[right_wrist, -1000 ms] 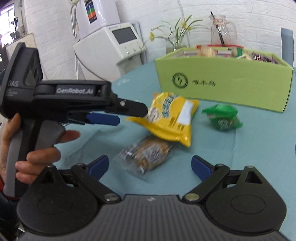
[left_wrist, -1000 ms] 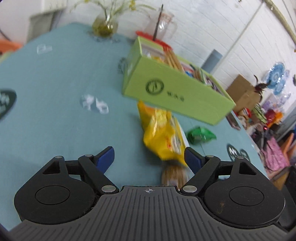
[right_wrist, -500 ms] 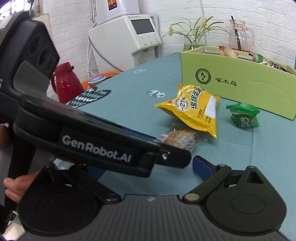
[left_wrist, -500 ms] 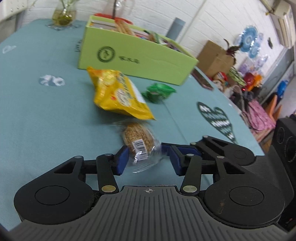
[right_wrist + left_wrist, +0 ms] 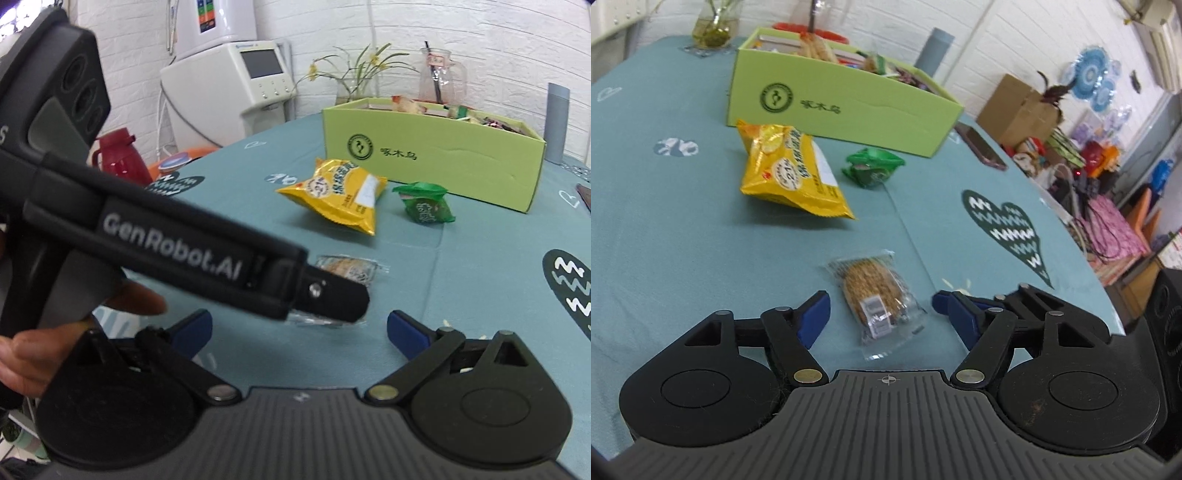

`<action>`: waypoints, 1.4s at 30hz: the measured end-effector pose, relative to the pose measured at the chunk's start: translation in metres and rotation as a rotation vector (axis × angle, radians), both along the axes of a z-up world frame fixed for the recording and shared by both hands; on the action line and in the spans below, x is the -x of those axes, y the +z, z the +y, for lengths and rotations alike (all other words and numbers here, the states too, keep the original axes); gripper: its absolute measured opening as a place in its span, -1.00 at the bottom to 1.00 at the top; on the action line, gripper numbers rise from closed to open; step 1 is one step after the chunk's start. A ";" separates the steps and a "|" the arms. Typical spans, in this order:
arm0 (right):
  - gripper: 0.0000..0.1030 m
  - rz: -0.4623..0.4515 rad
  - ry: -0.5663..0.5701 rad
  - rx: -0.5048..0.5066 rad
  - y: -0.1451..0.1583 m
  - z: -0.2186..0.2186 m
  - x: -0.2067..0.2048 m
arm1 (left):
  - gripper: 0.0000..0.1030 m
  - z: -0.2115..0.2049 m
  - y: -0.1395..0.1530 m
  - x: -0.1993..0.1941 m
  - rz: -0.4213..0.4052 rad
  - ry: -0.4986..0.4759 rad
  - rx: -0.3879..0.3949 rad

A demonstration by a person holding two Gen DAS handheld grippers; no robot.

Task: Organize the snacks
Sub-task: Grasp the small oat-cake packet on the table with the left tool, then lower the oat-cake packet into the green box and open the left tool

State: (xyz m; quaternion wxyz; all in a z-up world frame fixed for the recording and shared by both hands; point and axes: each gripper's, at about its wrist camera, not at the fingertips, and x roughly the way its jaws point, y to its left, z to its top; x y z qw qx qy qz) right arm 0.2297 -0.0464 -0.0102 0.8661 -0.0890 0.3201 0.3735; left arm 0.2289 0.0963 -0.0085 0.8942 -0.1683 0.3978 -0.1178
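Observation:
A clear-wrapped brown cake (image 5: 877,295) lies on the teal tablecloth between the fingers of my open left gripper (image 5: 881,308), not gripped. In the right wrist view the cake (image 5: 349,271) is partly hidden behind the left gripper's body (image 5: 184,251). A yellow snack bag (image 5: 792,173) (image 5: 340,194) and a small green packet (image 5: 872,168) (image 5: 424,206) lie beyond, in front of the green box (image 5: 849,107) (image 5: 443,164) holding several snacks. My right gripper (image 5: 299,330) is open and empty, low over the table.
A phone (image 5: 980,146) lies right of the box. A grey cylinder (image 5: 557,122), a glass jug (image 5: 439,75) and a flower vase (image 5: 714,26) stand behind it. A red kettle (image 5: 118,155) and white appliance (image 5: 236,92) are off the table's left side.
My left gripper's jaws have opened wider around the wrapped cake, which now lies free between them. The left gripper has dropped lower in the right wrist view.

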 end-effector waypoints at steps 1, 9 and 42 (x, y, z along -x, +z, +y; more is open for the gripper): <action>0.92 -0.004 -0.006 0.003 -0.001 0.001 -0.002 | 0.07 -0.001 -0.001 -0.003 0.010 0.012 -0.006; 0.92 -0.025 -0.029 0.044 -0.004 0.009 -0.013 | 0.04 -0.001 -0.007 -0.013 0.042 0.001 0.010; 0.48 -0.142 0.055 0.076 0.065 0.114 -0.299 | -0.51 0.082 0.070 -0.269 -0.168 0.121 -0.103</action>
